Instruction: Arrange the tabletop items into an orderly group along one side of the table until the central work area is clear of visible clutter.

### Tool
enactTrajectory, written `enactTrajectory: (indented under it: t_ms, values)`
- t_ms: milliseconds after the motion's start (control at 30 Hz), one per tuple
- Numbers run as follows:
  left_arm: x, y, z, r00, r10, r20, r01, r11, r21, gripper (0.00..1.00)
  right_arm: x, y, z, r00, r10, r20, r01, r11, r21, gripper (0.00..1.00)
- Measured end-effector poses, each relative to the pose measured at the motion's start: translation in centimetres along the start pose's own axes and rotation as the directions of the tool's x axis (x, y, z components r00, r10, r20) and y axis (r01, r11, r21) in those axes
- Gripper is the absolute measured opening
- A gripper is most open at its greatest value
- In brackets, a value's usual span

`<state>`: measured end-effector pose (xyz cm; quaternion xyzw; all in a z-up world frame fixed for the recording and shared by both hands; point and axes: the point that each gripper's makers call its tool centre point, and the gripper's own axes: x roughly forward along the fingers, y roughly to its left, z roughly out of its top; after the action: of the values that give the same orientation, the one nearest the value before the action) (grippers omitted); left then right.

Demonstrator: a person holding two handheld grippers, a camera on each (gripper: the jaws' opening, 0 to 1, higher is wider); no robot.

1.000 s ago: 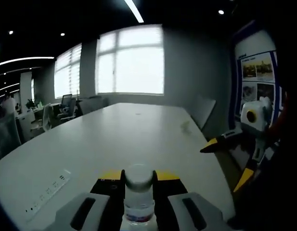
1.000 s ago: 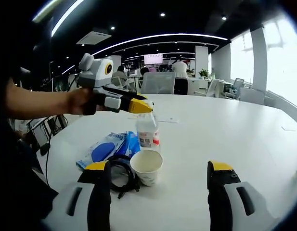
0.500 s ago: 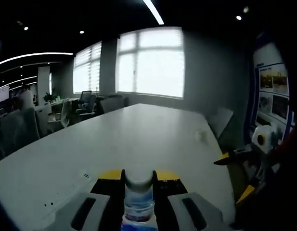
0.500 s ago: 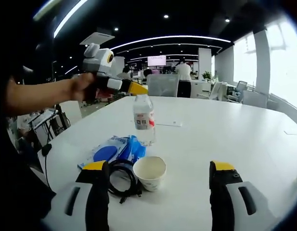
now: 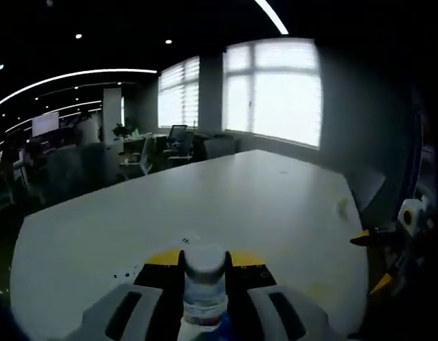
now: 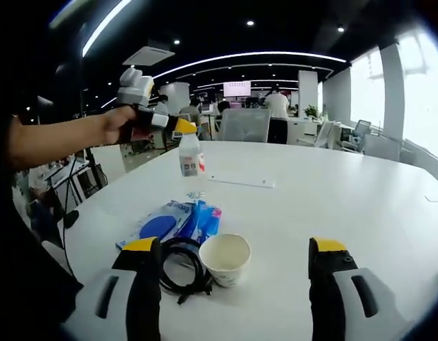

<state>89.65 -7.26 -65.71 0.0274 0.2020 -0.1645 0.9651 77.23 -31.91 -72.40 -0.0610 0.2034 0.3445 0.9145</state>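
Observation:
My left gripper [image 5: 204, 266] is shut on a clear plastic water bottle [image 5: 204, 284] with a white cap, held upright between its jaws. In the right gripper view the same bottle [image 6: 190, 156] hangs above the table's far left part, held by the left gripper [image 6: 177, 128] in a person's hand. My right gripper [image 6: 233, 249] stands open low over the white table [image 6: 332, 192]. Just ahead of it sit a white paper cup [image 6: 226, 257], a coiled black cable [image 6: 182, 266] and a blue wipes packet [image 6: 172, 222].
A flat white strip [image 6: 240, 181] lies on the table beyond the packet. Office chairs [image 6: 245, 124] and desks stand past the table's far edge. In the left gripper view the right gripper [image 5: 389, 245] shows at the far right, and the long table [image 5: 261, 206] runs toward windows.
The left gripper has carried the bottle away from the cup and packet, farther and to the left over the table. The right gripper stayed open and nearly still.

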Motion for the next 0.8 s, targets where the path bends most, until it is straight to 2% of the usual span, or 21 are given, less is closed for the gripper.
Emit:
enactTrajectory:
  t_ms: [200, 500, 567, 700, 800]
  values:
    - [-1.2, 2.3, -0.8, 0.996, 0.087, -0.001, -0.087, 0.996, -0.020, 0.18, 0.5, 0.3, 0.1, 1.000, 0.015, -0.005, -0.015, 1.000, -0.006, 0.81]
    - [-2.0, 5.4, -3.5, 0.975, 0.218, -0.032, -0.220, 0.971, -0.091, 0.18, 1.0, 0.4, 0.1, 0.999, 0.034, -0.013, -0.034, 0.999, -0.019, 0.81]
    - [-2.2, 6.0, -4.1, 0.968, 0.247, -0.037, -0.249, 0.962, -0.113, 0.18, 1.1, 0.4, -0.1, 0.999, 0.037, -0.017, -0.037, 0.999, -0.021, 0.81]
    - [-2.5, 7.2, -5.1, 0.944, 0.326, -0.055, -0.330, 0.930, -0.158, 0.18, 1.2, 0.3, -0.3, 0.999, 0.041, -0.024, -0.041, 0.999, -0.020, 0.81]
    - [-2.3, 7.7, -5.9, 0.932, 0.355, -0.070, -0.362, 0.916, -0.172, 0.18, 1.3, 0.3, -0.4, 0.999, 0.046, -0.030, -0.047, 0.999, -0.024, 0.81]
